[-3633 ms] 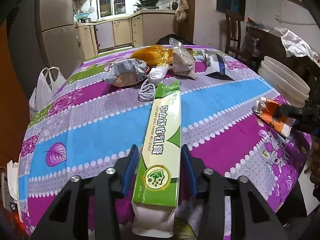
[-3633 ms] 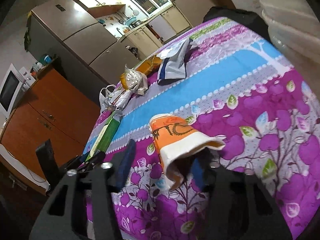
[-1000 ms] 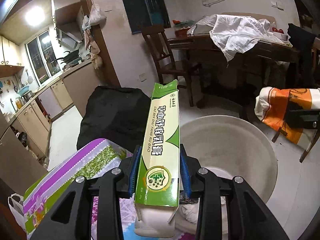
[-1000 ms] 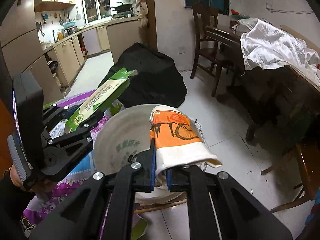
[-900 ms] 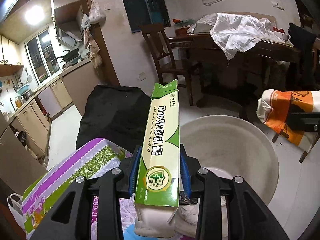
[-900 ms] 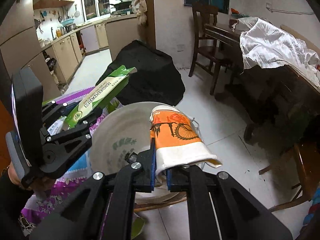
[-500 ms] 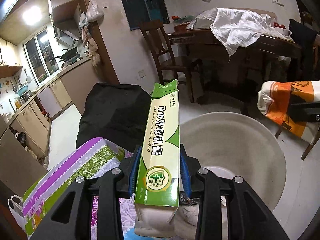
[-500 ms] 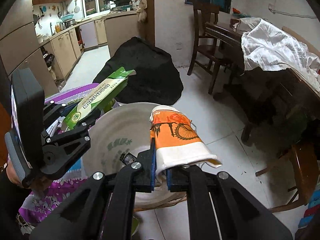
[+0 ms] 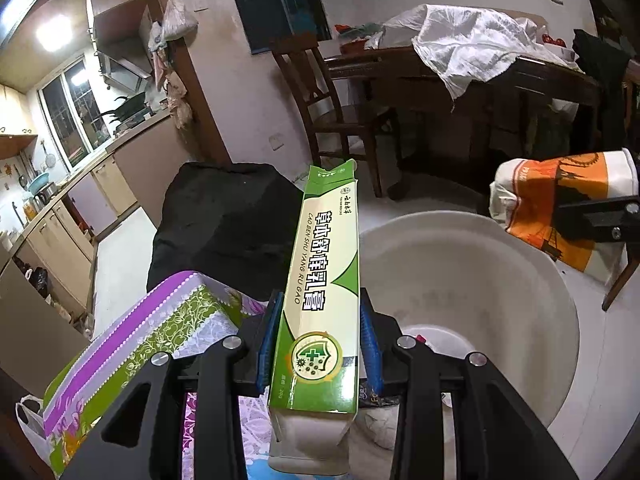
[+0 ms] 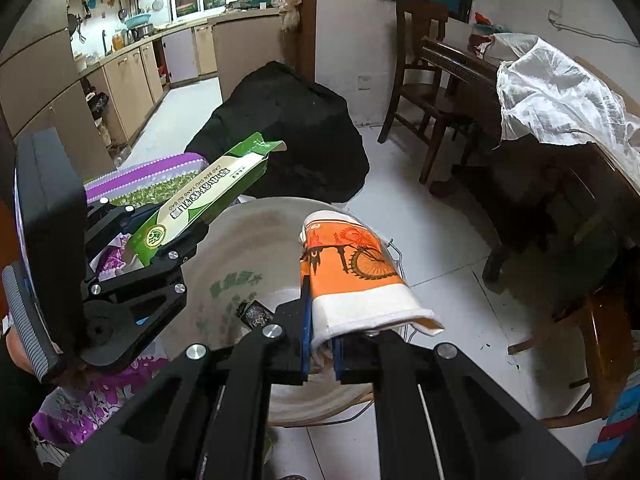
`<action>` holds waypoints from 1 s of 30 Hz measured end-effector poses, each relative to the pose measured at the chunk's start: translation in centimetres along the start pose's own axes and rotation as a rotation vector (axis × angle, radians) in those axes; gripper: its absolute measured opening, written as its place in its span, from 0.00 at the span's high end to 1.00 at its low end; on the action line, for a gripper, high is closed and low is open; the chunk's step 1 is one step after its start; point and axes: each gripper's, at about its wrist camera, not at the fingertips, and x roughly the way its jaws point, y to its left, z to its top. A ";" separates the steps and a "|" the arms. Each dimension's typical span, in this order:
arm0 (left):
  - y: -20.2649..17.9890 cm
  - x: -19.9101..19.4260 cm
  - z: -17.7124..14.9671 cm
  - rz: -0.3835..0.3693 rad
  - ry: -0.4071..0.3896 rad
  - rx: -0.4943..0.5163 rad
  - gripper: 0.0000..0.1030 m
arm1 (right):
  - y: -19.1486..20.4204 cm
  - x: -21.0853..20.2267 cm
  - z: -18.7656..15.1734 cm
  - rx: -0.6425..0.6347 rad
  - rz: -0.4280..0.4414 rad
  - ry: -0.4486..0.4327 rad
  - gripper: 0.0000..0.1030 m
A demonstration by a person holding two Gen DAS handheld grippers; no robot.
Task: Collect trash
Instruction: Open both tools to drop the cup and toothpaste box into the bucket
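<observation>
With left tongs (image 9: pixel 318 344) clamped on the box (image 9: pixel 322 280) and right tongs (image 10: pixel 320 338) pinching the cup (image 10: pixel 352 276), both above the bucket (image 9: pixel 480 264), best released only once centred over its mouth.

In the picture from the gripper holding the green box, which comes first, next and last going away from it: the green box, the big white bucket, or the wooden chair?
1. The green box: clamped in the left gripper, straight ahead.
2. The big white bucket: just beyond and below, to the right.
3. The wooden chair: far back across the floor, by the wall.
</observation>
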 end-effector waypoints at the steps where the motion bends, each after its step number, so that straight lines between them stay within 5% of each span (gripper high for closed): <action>1: 0.0 0.1 -0.1 -0.006 0.005 0.006 0.64 | 0.0 0.2 0.0 -0.002 -0.002 0.009 0.94; 12: 0.4 2.4 -1.1 -0.178 0.136 0.065 0.64 | 1.0 2.6 0.2 -0.051 0.004 0.144 0.94; 21: 1.0 3.9 -0.4 -0.243 0.234 0.113 0.64 | 1.2 5.1 1.8 -0.085 0.031 0.311 0.94; 30: 1.2 4.5 1.0 -0.243 0.267 0.166 0.64 | 0.3 6.8 3.1 -0.084 0.019 0.380 0.92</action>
